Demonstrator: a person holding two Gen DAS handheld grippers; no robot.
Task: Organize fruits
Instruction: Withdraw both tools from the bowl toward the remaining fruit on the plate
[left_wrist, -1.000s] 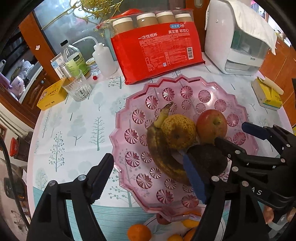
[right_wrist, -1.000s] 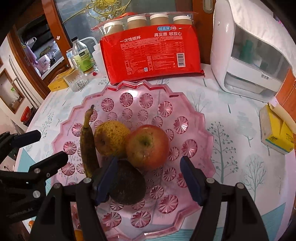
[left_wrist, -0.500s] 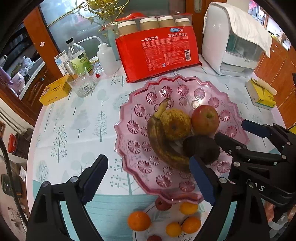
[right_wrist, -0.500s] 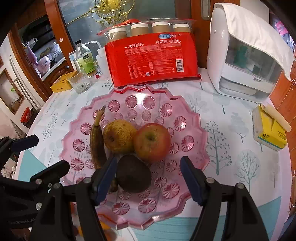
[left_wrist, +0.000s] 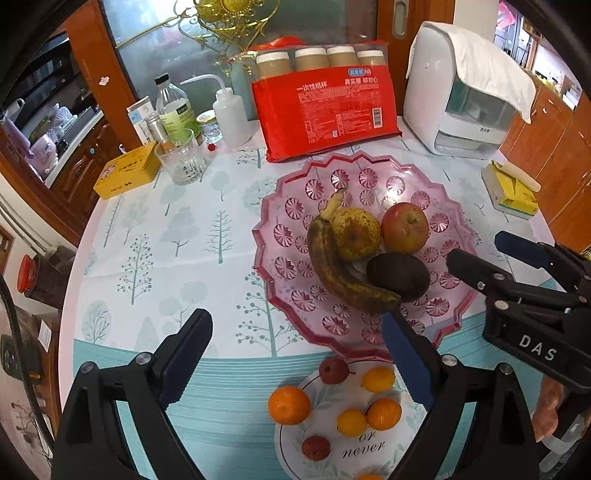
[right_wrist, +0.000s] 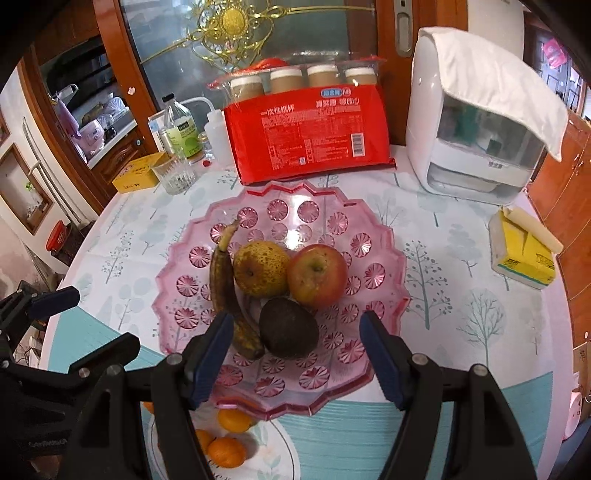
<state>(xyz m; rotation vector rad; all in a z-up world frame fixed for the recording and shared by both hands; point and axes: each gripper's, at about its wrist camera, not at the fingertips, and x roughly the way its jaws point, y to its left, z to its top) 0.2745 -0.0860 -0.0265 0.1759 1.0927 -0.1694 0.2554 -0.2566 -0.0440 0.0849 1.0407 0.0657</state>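
Tree-print tablecloth (left_wrist: 155, 236) | left gripper (left_wrist: 295, 354) just widened, empty; right gripper (right_wrist: 295, 354) released, empty | pink tray (right_wrist: 384, 266): banana (right_wrist: 225, 284), pear (right_wrist: 260, 267), apple (right_wrist: 317, 275), avocado (right_wrist: 288, 326) | white plate (left_wrist: 291, 439) nearer: small oranges (left_wrist: 384, 413), lychees (left_wrist: 333, 370).

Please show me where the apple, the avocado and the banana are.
apple (right_wrist: 317, 275), right wrist view, middle of its red skin
avocado (right_wrist: 289, 328), right wrist view, middle of its dark skin
banana (left_wrist: 334, 269), left wrist view, middle of its body
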